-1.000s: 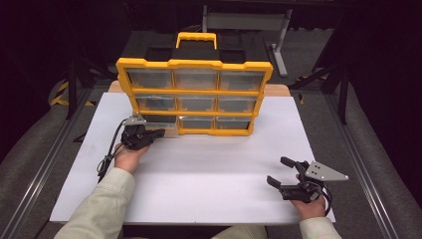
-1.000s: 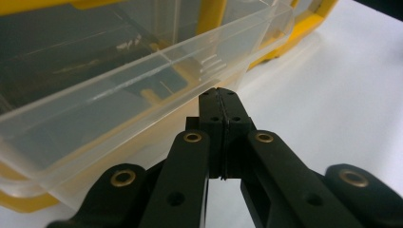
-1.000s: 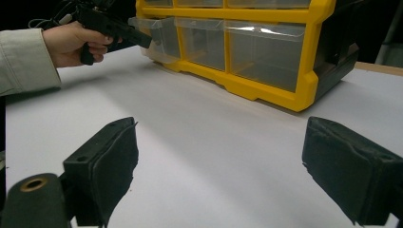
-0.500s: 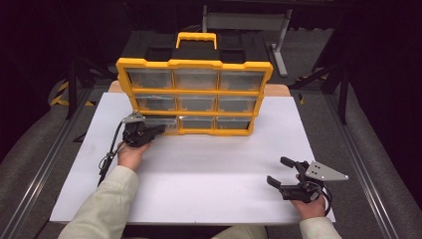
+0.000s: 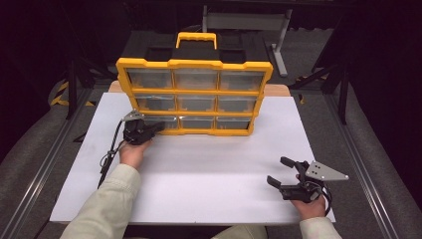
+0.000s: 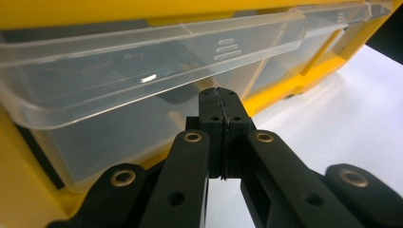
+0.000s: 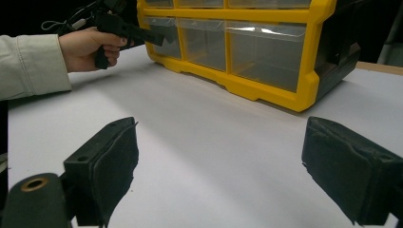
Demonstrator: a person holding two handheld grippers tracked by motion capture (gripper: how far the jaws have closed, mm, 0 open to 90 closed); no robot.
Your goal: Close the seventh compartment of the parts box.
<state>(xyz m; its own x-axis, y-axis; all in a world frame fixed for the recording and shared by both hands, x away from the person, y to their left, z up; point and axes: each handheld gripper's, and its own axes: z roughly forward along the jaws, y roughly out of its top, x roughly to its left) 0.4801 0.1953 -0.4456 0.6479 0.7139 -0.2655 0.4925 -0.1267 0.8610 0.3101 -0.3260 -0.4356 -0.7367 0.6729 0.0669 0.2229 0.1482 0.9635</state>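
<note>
A yellow and black organizer (image 5: 194, 94) with clear drawers stands at the back of the white table. My left gripper (image 5: 159, 127) is shut, its tips against the front of the bottom-left drawer (image 5: 163, 121). In the left gripper view the closed jaws (image 6: 219, 95) sit just under the clear lip of that drawer (image 6: 119, 90), with nothing seen between them. My right gripper (image 5: 277, 170) rests near the front right of the table, open and empty. In the right gripper view its pads (image 7: 119, 161) stand wide apart, facing the organizer (image 7: 266, 80) and the left gripper (image 7: 142, 35).
The white table top (image 5: 214, 164) stretches between the two hands. A black cable (image 5: 110, 154) trails from the left gripper towards the table's left edge. Dark floor and metal stands surround the table.
The left gripper has edged slightly towards the bottom-left drawer. The right gripper has stayed where it was.
</note>
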